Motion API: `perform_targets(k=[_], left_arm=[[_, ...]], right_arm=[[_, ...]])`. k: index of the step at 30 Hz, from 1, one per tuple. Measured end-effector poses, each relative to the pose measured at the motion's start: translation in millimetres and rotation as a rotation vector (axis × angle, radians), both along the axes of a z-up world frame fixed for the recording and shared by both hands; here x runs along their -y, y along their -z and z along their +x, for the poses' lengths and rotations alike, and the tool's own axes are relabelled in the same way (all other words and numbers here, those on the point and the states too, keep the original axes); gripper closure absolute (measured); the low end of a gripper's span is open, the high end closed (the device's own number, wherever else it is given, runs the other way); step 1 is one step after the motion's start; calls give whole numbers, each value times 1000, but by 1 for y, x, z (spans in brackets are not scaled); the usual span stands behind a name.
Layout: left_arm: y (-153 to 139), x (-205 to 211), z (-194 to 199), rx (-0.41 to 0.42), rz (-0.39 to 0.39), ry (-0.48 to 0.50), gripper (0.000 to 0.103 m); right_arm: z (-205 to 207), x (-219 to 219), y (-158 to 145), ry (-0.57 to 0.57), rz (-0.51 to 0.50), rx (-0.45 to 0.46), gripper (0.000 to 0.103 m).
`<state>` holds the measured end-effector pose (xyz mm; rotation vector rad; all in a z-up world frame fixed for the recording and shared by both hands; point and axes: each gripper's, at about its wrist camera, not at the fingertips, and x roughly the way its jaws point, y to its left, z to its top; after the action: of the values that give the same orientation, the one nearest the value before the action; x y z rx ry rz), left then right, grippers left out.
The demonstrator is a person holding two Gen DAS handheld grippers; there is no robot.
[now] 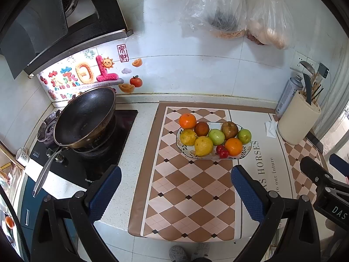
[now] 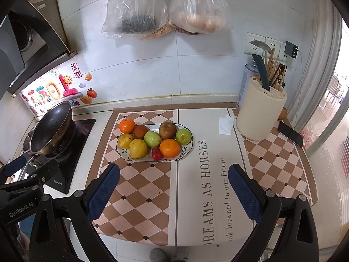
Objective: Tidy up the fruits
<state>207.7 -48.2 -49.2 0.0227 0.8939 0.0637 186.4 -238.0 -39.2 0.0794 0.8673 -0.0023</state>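
Note:
A patterned oval plate (image 1: 231, 157) sits on the checkered mat and holds two oranges (image 1: 233, 146), two yellow lemons (image 1: 203, 145), two green apples (image 1: 216, 136), two brownish fruits (image 1: 229, 129) and small red fruits (image 1: 222, 151). One orange (image 1: 187, 120) rests at the plate's far left rim. The same plate (image 2: 187, 151) and fruits show in the right wrist view. My left gripper (image 1: 176, 174) is open and empty, held above the mat in front of the plate. My right gripper (image 2: 174, 173) is open and empty, in front of the plate.
A black wok (image 1: 85, 118) stands on the gas stove at the left. A cream utensil holder (image 2: 260, 113), a spray can (image 2: 245, 80), a phone (image 2: 290, 134) and a tissue (image 2: 225, 124) are at the right. Plastic bags (image 2: 165, 4) hang on the wall.

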Motion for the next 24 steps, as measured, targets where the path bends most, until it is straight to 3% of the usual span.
perform_targets(k=[24], left_arm=[[3, 4, -4, -1, -8, 8, 0]], right_arm=[[-2, 1, -1, -5, 4, -3, 1]])
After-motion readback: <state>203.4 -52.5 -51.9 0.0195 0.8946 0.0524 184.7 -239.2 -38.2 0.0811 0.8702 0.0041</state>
